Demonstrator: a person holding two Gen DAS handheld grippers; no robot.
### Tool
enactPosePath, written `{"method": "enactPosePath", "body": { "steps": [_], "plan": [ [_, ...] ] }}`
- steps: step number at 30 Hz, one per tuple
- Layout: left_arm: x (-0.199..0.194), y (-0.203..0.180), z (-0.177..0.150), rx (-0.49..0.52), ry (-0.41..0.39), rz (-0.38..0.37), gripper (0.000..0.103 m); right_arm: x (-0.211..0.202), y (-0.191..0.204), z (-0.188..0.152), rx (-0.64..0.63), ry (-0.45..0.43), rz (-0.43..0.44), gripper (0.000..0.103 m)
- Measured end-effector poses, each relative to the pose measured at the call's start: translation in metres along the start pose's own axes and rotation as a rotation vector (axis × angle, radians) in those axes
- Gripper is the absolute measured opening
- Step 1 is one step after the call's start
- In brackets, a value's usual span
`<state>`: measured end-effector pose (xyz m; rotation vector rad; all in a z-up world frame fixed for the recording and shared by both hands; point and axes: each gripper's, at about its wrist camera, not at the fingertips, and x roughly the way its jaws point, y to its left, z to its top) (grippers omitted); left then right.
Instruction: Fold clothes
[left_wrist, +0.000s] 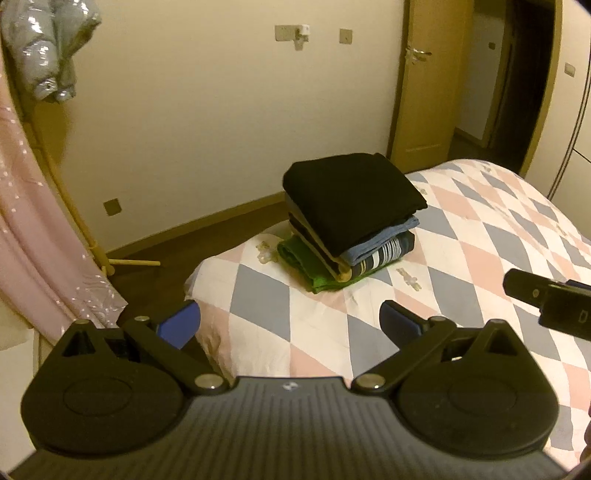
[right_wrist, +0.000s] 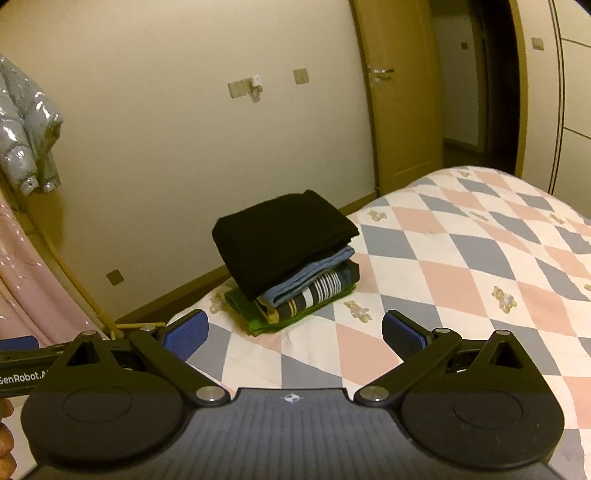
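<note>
Folded clothes stack (left_wrist: 351, 225), black garment (right_wrist: 280, 240) uppermost, resting at the quilted bed's (left_wrist: 480, 236) corner; left gripper (left_wrist: 290, 323) and right gripper (right_wrist: 295, 332) spread wide, empty; no unfolded garment visible.

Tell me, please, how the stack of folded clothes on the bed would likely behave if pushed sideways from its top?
The stack of folded clothes would probably shear, the black top garment sliding off first. Its layers already sit offset. The soft quilt beneath may let it lean.
</note>
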<state>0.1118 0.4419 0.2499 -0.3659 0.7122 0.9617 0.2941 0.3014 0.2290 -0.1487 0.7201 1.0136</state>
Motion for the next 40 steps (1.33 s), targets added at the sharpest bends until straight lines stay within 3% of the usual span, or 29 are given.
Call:
{"method": "enactPosePath", "body": {
  "steps": [18, 27, 40],
  "plan": [
    [0.100, 0.018, 0.057, 0.068, 0.109, -0.055, 0.102, 0.101, 0.023, 0.027, 0.059, 0.137, -0.058, 0.103],
    [0.139, 0.020, 0.069, 0.077, 0.162, -0.090, 0.102, 0.133, 0.028, 0.034, 0.073, 0.182, -0.086, 0.103],
    [0.175, 0.023, 0.081, 0.104, 0.178, -0.114, 0.102, 0.169, 0.036, 0.046, 0.074, 0.218, -0.104, 0.103]
  ]
}}
